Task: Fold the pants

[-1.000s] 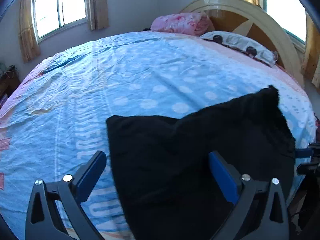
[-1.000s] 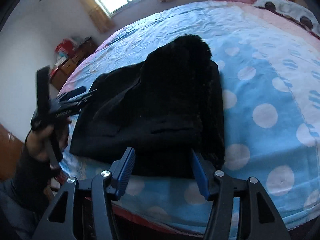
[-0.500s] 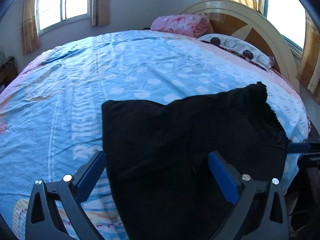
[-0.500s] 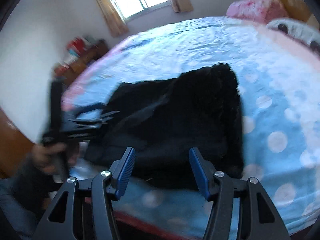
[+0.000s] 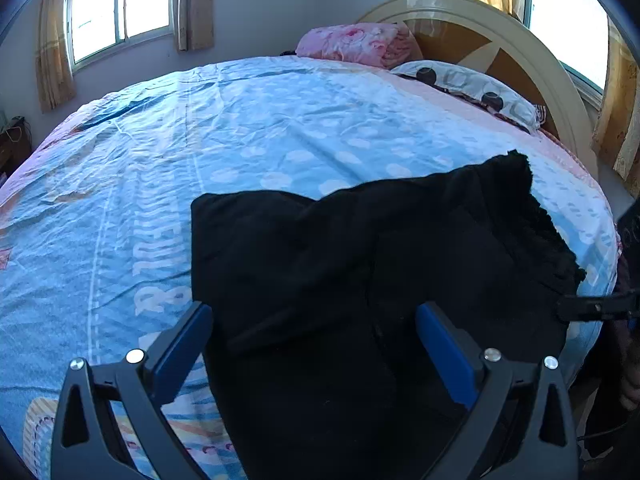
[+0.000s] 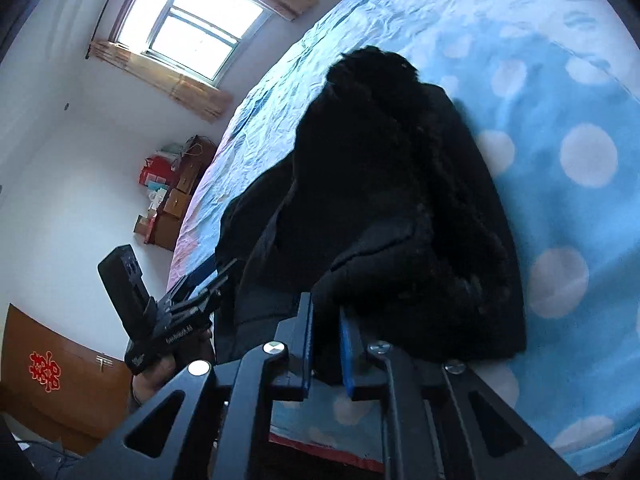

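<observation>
Pants (image 5: 360,272) are lying bunched near the foot-side edge of the bed (image 5: 240,140), black fabric partly doubled over, one fuzzy end reaching up toward the pillow (image 5: 472,84) side.

Step in hand, as I read it: you're taking hold of the near edge to start a fold. Right claw (image 6: 325,344) is closing, and the wrist view is showing a lip of black fabric between the blue pads, which are nearly together and look to be pinching it. Left claw (image 5: 316,344) is standing spread wide over the other near part of the pants, gripping nothing; fabric is sitting between its fingers but the pads aren't pressing on it.

Next move is probably calling for the left claw to come down and pinch its own edge, so both corners lift together. Judgement call: thick, fuzzy cloth like this is likely to sag and drag, so you're going to want a deep bite before lifting.

Versus a second ago: the right claw was open well apart with the pants lying ahead of it; now it's rolled, dropped closer and clamped in on the hem. Left claw's view is barely changing, with its pads just as wide.
</observation>
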Tool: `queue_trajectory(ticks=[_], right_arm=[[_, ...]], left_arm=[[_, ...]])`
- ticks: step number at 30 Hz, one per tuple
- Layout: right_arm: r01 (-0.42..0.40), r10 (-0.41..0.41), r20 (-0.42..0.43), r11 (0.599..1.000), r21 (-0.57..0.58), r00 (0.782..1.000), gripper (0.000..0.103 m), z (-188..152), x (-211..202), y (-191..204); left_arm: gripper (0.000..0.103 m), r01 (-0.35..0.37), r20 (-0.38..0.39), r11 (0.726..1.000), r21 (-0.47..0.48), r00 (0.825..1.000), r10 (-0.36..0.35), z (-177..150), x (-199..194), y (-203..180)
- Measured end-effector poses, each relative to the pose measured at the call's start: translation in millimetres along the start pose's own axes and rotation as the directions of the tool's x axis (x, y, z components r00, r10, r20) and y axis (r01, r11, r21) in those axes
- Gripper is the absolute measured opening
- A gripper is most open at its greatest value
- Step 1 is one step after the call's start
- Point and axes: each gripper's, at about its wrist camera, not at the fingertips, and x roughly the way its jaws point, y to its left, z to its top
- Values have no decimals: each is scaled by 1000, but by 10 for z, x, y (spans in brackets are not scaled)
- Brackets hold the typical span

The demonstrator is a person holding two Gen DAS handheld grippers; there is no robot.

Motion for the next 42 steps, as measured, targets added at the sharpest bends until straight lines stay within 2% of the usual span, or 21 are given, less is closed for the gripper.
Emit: queue_trajectory(ticks=[4,6,8,13,15,16,17,21,22,26,30,38,40,42], right_arm=[[33,-32,-22,999,15,999,8,-122,-30,-135],[19,-17,-31,999,50,999,8,-130,49,-257],[19,-18,-45,1000,24,999,8,-105,76,-218],[18,-18,-74,1000,12,997,15,27,-86,-127],[53,-54,-59,998,-28,997,33,45,-228,-54],[79,-81,-36,995,-61,996,53,59,-343,14],[100,-101,-2,992,-81,995,66,76,-437,63],[155,-145,89,980,-124,985,66,298,-603,80],[170,-158,99,978,-122,982,66,369,-543,62],[169,-163,61,980,-102,985,66,637,-309,-142],[202,-200,26,969,-145,979,66,739,-107,-213],[176,-172,41,972,-154,984,66,821,-106,-324],[164,-164,12,972,-171,986,66,842,-23,-322],[115,-122,-21,974,-193,992,66,842,60,-282]], left_arm=[[103,24,-21,1000,-2,999,-24,-19,50,-7],[103,13,-21,1000,5,1000,-13,-25,66,-25],[103,13,-22,1000,4,1000,-13,-26,62,-21],[103,9,-22,1000,3,1000,-9,-27,0,4],[103,10,-22,1000,3,1000,-10,-44,-37,30],[103,13,-19,1000,-2,1000,-13,-58,-68,48],[103,13,-12,1000,-7,1000,-13,-71,-103,71],[103,-1,-1,999,-33,1000,1,-109,-160,180],[103,16,-14,999,-46,1000,-16,-129,-135,222],[103,78,-42,989,-123,996,-84,-212,-57,352],[103,138,-56,977,-162,987,-149,-264,17,384],[103,175,-40,974,-143,982,-183,-209,112,290],[103,168,-50,977,-133,983,-176,-190,139,251],[103,163,-71,978,-128,982,-173,-174,152,243]])
